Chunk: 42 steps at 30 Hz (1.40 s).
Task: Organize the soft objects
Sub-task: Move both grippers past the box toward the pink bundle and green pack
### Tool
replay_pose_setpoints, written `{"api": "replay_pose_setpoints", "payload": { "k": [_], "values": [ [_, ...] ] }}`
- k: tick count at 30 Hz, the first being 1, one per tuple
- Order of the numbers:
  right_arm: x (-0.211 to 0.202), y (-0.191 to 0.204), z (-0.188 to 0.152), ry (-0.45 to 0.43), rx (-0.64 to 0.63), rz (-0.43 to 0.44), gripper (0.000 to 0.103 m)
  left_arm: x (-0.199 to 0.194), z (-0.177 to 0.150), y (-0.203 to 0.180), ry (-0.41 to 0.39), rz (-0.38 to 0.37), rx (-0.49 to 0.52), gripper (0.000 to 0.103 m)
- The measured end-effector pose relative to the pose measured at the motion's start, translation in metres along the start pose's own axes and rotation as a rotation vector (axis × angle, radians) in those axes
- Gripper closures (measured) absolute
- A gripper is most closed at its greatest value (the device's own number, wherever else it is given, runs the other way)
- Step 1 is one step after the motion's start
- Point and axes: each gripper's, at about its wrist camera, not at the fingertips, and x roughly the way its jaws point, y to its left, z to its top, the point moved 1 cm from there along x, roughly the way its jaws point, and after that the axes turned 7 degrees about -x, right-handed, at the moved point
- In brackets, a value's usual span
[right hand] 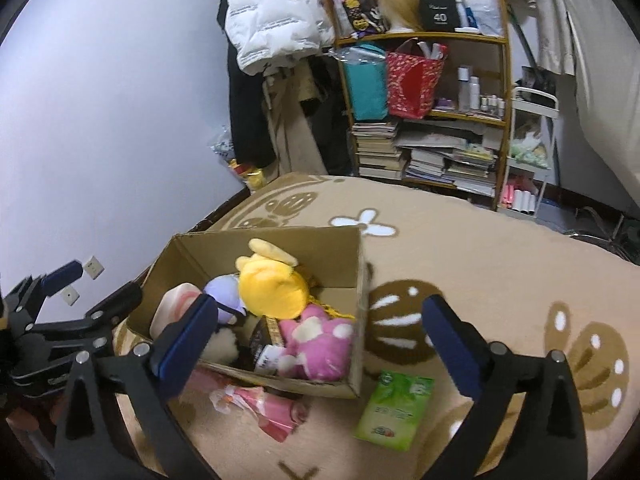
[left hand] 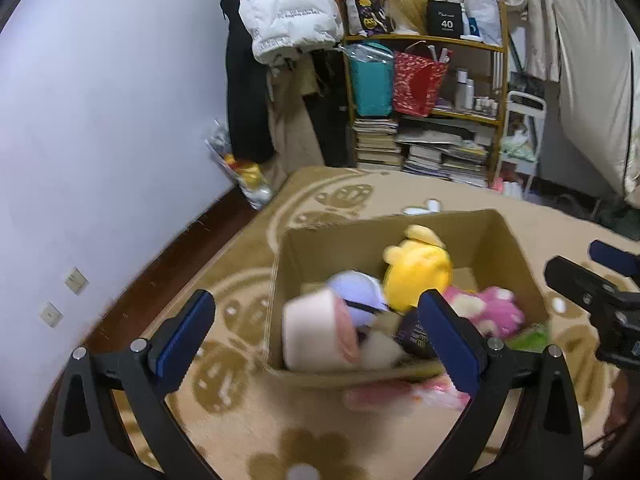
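An open cardboard box [left hand: 392, 220] [right hand: 264, 236] stands on the patterned rug. Inside it lie a yellow plush [left hand: 418, 272] [right hand: 272, 288], a pale purple plush [left hand: 356, 292] [right hand: 222, 286], a pink spotted plush [left hand: 492, 308] [right hand: 316, 340] and a blurred pink-and-white round plush [left hand: 316, 332] [right hand: 176, 308] at the near left corner. My left gripper [left hand: 316, 300] hovers over the box's near edge, open, with nothing pressed between its blue pads. My right gripper [right hand: 320, 300] is open too, above the box's near right side. Each gripper shows at the edge of the other's view.
A green wipes packet [right hand: 394, 412] and a pink packet [right hand: 260, 404] lie on the rug in front of the box. A crowded bookshelf [right hand: 424, 120], hanging coats [right hand: 272, 12] and a white cart [right hand: 528, 152] line the far wall. Dark floor runs left of the rug.
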Motion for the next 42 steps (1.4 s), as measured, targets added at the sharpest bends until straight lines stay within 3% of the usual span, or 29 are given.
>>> {"api": "replay_pose_setpoints", "payload": {
  "k": [9,17,25,32,42],
  "values": [
    [-0.004,-0.047,-0.028,0.017,0.149,-0.038,0.000,-0.008,-0.035,-0.022,0.077,-0.023,0.062,0.002],
    [0.015,-0.074,-0.052,0.091,0.231,-0.067,0.000,0.004,-0.061,-0.039,0.128,-0.025,0.055,0.002],
    [0.046,-0.082,-0.081,0.207,0.271,-0.066,0.012,0.031,-0.076,-0.034,0.195,-0.011,-0.014,0.002],
    [0.070,-0.082,-0.104,0.307,0.294,-0.043,0.016,0.051,-0.086,-0.030,0.225,0.004,-0.074,0.002],
    [0.082,-0.071,-0.111,0.327,0.248,-0.050,0.015,0.069,-0.091,-0.028,0.210,0.006,-0.127,0.002]
  ]
}}
